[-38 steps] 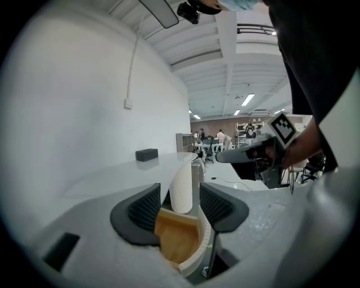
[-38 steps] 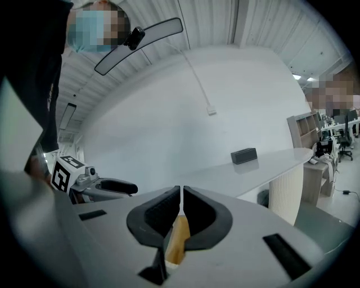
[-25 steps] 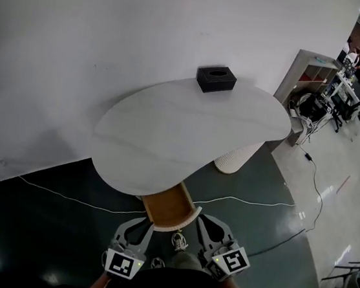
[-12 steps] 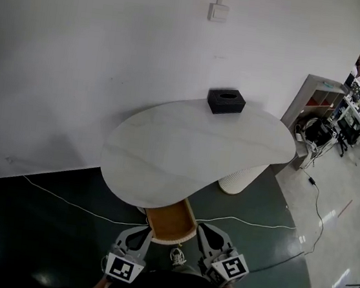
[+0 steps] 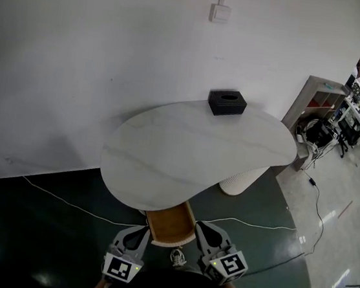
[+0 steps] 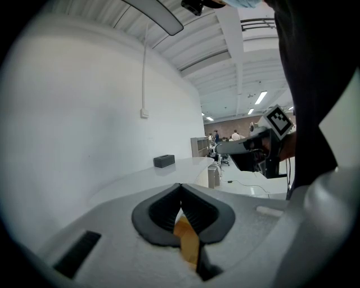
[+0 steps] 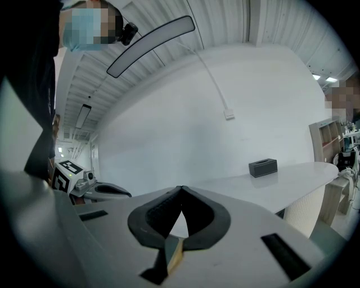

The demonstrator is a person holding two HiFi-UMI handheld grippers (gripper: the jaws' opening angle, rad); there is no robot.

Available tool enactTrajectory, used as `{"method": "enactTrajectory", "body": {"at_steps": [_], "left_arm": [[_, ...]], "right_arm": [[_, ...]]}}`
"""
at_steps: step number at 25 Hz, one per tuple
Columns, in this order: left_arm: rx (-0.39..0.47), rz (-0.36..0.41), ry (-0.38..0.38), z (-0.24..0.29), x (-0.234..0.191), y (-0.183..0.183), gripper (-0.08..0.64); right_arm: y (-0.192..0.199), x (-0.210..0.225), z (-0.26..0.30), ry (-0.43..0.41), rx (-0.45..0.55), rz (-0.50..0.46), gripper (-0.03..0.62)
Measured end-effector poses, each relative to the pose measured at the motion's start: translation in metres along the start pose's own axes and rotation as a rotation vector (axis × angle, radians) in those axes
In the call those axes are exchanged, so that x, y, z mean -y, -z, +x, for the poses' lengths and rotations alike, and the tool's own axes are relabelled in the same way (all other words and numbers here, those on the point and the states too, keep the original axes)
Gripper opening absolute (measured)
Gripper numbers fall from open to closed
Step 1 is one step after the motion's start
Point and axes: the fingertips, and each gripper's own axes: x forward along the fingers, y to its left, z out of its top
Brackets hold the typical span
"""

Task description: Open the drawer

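**Describer:** Almost nothing has moved in the last second. The head camera has tipped up a little, so the white wall switch (image 5: pixel 219 12) sits lower in the picture. The light brown, open-topped wooden drawer (image 5: pixel 169 223) sticks out about as far as before from under the near edge of the white, kidney-shaped table top (image 5: pixel 185 154).

**Asker:** Where are the tools?

**Describer:** The left gripper (image 6: pixel 180 185) is just beside the drawer's left front corner. The right gripper (image 7: pixel 180 188) is just beside its right front corner. Both pairs of jaws are closed, with their black tips meeting. Each gripper view shows a sliver of brown wood through the slit below the tips. I judge this to be the drawer seen beyond the jaws and not held, though whether a pad touches the wood cannot be made out.

**Asker:** So is the drawer open?

**Describer:** It looks so. Its bare wooden floor shows beyond the table's edge, so the pull seems done or nearly done. At most, what is left is a further draw or taking the grippers away. Its back end is hidden under the top, so how much travel remains cannot be seen.

**Asker:** Anything else?

**Describer:** A black rectangular tissue box (image 5: pixel 227 103) stands at the table's far edge, and a thin white cable (image 5: pixel 62 200) crosses the dark floor.
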Motion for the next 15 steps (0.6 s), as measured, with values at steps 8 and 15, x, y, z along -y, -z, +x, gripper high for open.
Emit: {"method": "enactTrajectory", "body": {"at_steps": [8,15], "left_arm": [[-0.017,0.005,0.004,0.0028,-0.0027,0.0041,0.018],[-0.023,0.007,-0.003,0.0049,-0.0035,0.0036,0.018]], "right_arm": [[0.005,0.0007,0.0081,0.0,-0.002,0.015,0.003],[0.0099,0.001,0.0094,-0.012,-0.026,0.013,0.003]]}}
